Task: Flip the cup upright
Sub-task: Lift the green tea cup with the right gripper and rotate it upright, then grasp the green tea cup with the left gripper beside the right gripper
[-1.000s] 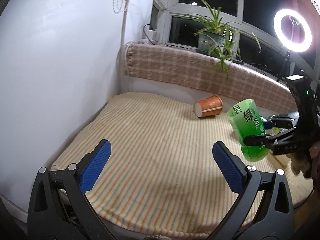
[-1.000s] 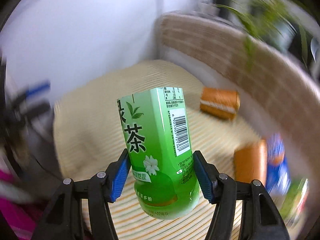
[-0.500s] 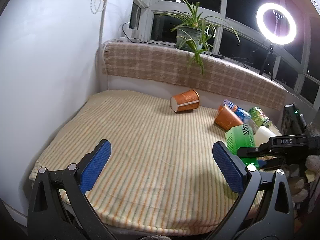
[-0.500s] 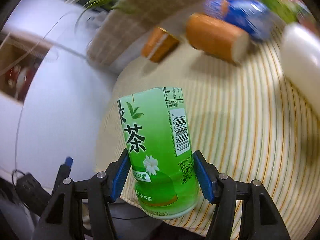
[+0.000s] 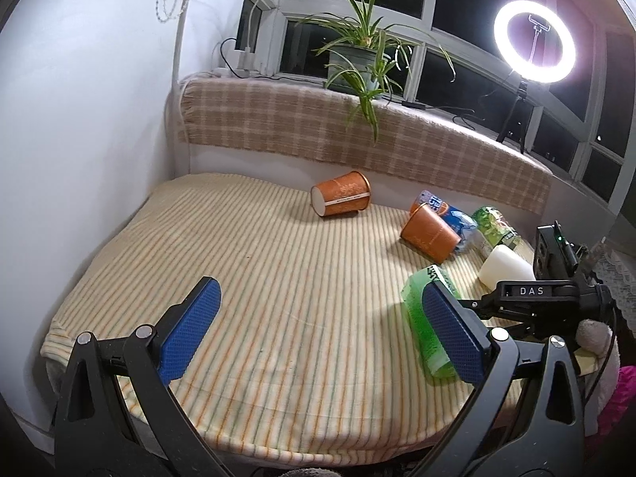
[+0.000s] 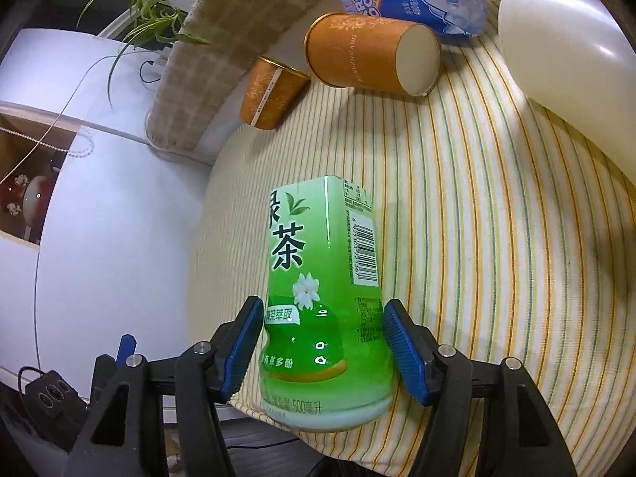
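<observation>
Two orange paper cups lie on their sides on the striped cloth: one [image 5: 342, 198] at the back middle, one [image 5: 430, 231] further right. Both show in the right wrist view, the far cup [image 6: 274, 93] and the near cup [image 6: 373, 55]. My left gripper [image 5: 318, 334] is open and empty over the front of the cloth. My right gripper [image 6: 324, 348] has its jaws around a green tea bottle [image 6: 322, 290] lying at the cloth's front right edge; small gaps show at both pads. The bottle also shows in the left wrist view [image 5: 423, 326].
A blue snack bag [image 5: 449, 210], a green packet [image 5: 495, 226] and a white bottle [image 5: 505, 270] lie at the right. A plaid cushion [image 5: 357, 131] backs the cloth, with a potted plant [image 5: 357, 59] and ring light [image 5: 534, 41] behind. A white wall stands at the left.
My right gripper has swung the green bottle down from mid-air to the cloth's front right edge, and its jaws have loosened. The left gripper stayed open and shifted view slightly.
</observation>
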A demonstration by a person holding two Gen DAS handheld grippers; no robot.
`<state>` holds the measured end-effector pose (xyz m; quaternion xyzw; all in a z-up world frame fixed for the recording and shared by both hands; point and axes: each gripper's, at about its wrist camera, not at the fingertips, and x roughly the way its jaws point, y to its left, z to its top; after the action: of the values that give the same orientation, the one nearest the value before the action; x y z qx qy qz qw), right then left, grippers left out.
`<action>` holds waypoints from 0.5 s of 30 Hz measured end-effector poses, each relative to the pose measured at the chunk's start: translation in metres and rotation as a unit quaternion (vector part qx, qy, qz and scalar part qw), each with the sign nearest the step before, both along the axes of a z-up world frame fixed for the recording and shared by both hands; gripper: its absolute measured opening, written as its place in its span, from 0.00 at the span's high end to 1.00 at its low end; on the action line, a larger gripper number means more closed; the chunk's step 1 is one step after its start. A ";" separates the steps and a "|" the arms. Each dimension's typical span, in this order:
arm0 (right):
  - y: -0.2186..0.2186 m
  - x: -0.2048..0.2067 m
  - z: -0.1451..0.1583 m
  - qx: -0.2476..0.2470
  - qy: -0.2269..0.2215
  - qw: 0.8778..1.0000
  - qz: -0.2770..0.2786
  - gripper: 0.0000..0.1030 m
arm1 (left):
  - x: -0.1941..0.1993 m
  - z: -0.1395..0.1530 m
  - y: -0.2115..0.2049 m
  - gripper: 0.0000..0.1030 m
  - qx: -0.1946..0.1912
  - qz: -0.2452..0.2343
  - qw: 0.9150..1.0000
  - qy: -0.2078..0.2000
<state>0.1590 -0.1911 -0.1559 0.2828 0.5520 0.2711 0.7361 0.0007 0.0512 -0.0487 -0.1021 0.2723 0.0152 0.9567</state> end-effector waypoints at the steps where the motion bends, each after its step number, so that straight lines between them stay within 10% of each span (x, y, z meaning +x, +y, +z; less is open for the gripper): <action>1: -0.002 -0.003 0.004 -0.004 -0.009 1.000 -0.003 0.21 | 0.001 0.000 -0.001 0.00 -0.003 -0.004 1.000 0.002; 7: -0.033 -0.035 0.034 -0.022 -0.079 0.996 -0.016 0.16 | 0.019 -0.002 -0.007 0.01 -0.062 -0.057 0.996 0.033; 15: -0.077 -0.089 0.065 -0.103 -0.173 0.977 -0.067 0.14 | 0.067 -0.023 -0.024 0.11 -0.170 -0.129 0.971 0.112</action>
<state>0.0696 -0.2680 -0.0914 0.1906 0.4212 0.2079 0.8620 0.0674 0.0273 -0.0716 -0.2248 0.3870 -0.1438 0.8826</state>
